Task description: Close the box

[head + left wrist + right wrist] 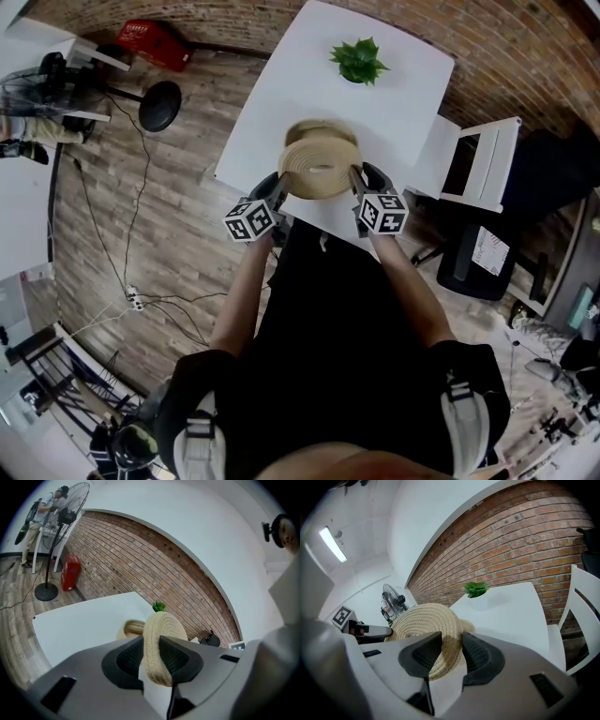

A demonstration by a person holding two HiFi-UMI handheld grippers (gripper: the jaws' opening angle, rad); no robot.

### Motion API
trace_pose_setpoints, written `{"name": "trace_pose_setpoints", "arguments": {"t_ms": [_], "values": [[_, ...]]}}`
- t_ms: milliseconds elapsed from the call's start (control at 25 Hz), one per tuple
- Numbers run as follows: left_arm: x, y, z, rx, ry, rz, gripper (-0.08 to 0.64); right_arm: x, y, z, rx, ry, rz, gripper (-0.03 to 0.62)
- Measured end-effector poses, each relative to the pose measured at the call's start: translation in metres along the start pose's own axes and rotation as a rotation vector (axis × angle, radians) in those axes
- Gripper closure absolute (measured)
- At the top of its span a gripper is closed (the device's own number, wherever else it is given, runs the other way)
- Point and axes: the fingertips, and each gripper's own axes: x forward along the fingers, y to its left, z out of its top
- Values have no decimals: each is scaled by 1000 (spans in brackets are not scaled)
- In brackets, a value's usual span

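A round woven straw lid (321,167) hangs just above the near part of the white table (272,112), gripped at both sides. My left gripper (279,190) is shut on its left rim, and my right gripper (358,186) is shut on its right rim. In the left gripper view the lid's edge (157,639) stands pinched between the dark pads of the left gripper (151,657). The right gripper view shows the lid (423,623) clamped in the right gripper (449,654). The matching woven box (323,130) sits on the table just beyond the lid, mostly hidden by it; a part of the box (132,628) peeks out.
A small green potted plant (358,61) stands at the table's far side. A white chair (483,159) is right of the table. On the wooden floor to the left are a fan's round base (159,105), a red case (155,42) and cables.
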Motion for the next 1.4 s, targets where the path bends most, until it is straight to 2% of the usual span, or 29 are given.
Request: {"name": "trace_pose_setpoints", "arguments": {"t_ms": [1400], "values": [[76, 60, 20, -9, 183, -75, 449, 65, -21, 8, 18, 70, -154, 472]]}}
